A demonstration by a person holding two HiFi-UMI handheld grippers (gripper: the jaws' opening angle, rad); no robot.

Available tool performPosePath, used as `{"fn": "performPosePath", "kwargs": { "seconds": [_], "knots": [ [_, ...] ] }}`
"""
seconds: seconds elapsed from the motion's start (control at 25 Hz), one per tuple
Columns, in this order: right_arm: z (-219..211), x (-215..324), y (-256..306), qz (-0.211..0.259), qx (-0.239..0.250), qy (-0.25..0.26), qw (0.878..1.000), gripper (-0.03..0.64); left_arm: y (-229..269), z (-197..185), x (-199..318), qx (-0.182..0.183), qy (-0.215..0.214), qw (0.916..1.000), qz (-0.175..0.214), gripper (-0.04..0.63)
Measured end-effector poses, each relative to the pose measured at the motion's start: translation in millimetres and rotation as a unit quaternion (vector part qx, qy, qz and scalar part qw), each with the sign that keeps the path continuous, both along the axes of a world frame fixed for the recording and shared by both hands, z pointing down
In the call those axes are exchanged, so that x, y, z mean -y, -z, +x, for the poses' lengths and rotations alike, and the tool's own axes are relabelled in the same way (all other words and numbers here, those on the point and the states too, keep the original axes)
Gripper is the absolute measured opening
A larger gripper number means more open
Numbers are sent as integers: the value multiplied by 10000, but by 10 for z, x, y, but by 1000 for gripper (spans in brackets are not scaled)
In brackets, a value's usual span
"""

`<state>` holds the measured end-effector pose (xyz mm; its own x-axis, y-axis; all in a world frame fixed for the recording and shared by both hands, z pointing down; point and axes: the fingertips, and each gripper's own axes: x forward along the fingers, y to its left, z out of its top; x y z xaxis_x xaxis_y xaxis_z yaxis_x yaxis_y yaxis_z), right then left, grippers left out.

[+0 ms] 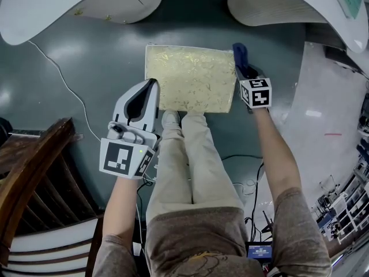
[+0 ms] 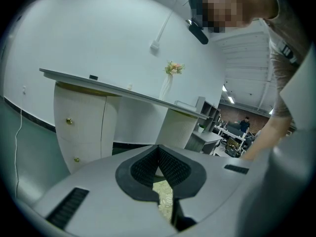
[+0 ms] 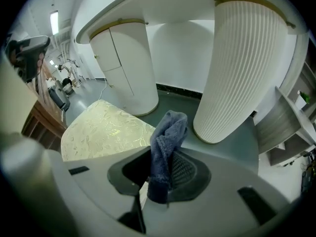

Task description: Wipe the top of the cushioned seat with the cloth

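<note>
your right gripper (image 1: 244,68) is clamped on the blue cloth (image 1: 240,53), held just beside the far right corner of the cushioned seat (image 1: 190,77), apparently not on its top. your left gripper (image 1: 151,92) has its jaws together, empty. the wiping looks wholly ahead of you.

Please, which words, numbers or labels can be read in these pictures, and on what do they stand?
No text is readable.
At the person's waist, small screen: bluish characters, too small to read.
On left tool and right tool, cubes: square patterns only, no words.
</note>
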<state>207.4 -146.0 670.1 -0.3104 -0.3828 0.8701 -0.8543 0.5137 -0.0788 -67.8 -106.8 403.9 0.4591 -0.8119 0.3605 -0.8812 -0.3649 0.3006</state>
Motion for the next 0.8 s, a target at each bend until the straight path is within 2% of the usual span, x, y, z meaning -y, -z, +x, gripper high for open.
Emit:
{"fn": "performPosePath", "kwargs": {
  "seconds": [0.52, 0.8],
  "knots": [
    [-331, 21, 85, -22, -29, 307, 9995, 92, -53, -18, -27, -32, -44, 10000, -63, 15],
    [-869, 17, 113, -115, 132, 709, 9973, 92, -93, -112, -37, -52, 33, 9999, -98, 15]
  ]
}}
